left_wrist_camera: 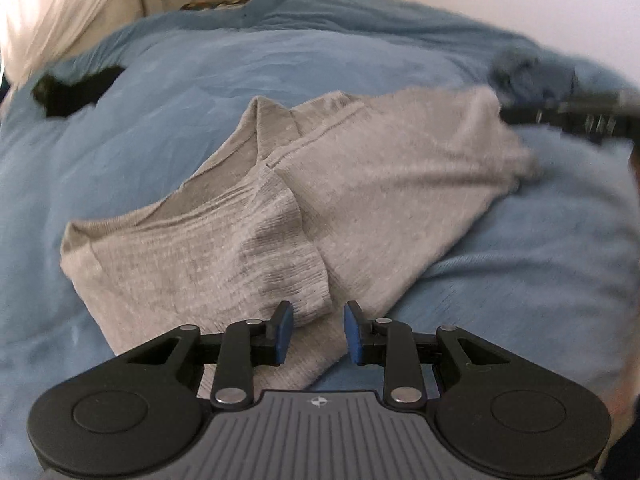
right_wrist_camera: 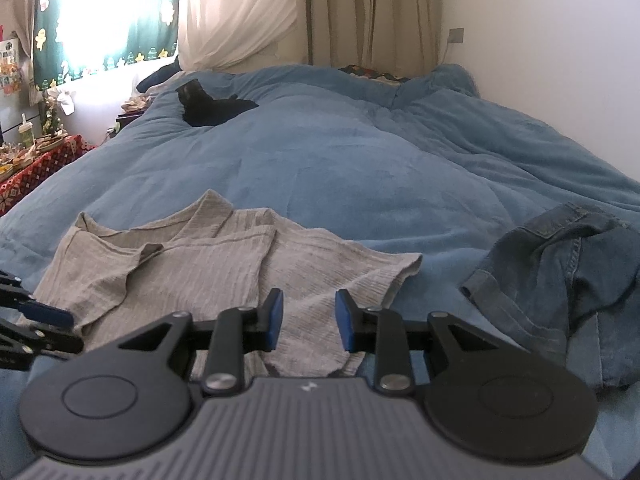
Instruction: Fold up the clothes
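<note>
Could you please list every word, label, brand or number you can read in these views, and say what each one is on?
No readable text in either view.
Left gripper body: a small round emblem, no letters.
Right gripper body: a small pale mark, too blurred to read.
Pictures stuck up beside the window: too small to read.
Grey top and denim garment: no label showing.

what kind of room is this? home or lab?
Almost certainly a home bedroom. The work surface is a bed covered by a blue duvet, with curtains over a bright window behind it, and a cluttered side table under a red patterned cloth. A grey top lies on the duvet.
</note>
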### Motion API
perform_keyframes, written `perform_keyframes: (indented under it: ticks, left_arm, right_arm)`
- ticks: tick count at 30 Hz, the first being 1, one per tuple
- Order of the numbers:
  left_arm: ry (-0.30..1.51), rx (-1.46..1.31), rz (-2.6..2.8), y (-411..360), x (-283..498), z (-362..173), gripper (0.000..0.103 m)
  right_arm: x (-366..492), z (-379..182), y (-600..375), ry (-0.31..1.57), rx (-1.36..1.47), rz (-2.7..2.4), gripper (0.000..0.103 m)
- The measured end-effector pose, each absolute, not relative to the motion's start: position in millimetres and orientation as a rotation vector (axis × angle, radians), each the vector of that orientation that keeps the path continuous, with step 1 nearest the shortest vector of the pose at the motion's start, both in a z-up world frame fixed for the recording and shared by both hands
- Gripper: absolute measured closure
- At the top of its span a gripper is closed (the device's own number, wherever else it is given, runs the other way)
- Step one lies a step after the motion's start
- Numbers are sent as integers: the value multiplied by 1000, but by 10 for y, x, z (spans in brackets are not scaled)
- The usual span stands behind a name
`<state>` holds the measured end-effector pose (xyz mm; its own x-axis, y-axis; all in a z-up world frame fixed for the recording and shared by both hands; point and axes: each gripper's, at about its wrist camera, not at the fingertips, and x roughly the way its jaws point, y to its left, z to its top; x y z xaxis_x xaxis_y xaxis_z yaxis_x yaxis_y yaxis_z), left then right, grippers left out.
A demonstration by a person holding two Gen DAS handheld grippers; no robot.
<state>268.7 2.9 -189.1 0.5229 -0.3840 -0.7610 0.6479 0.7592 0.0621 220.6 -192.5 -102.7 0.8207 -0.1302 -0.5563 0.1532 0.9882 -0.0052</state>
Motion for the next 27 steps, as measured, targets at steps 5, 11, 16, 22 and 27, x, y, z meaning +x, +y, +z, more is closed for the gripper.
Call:
perform_keyframes:
  ticks: [5,11,16,22,27]
  left_arm:
    - [805,423,-623,27,2750,-1988,89]
    - [808,309,-559,220,2812,-1900,99]
    - [903,-121,-601,627,2958,-1783,100]
    - [969,-417,-649,852,3070,-1757,100]
    - [1051,-369,-640,745,3059,-1896,99]
  right_arm:
    - [2150,-997,-1968,583,47,-160,72]
    - [2135,-1003,-1984,585,58,-159,72]
    - [2130,-997,-1957,583,57,-152,72]
    - [2140,-1010,-1955,589,67,-146,72]
    - [2176,-968,-1906,582,58,-125,71]
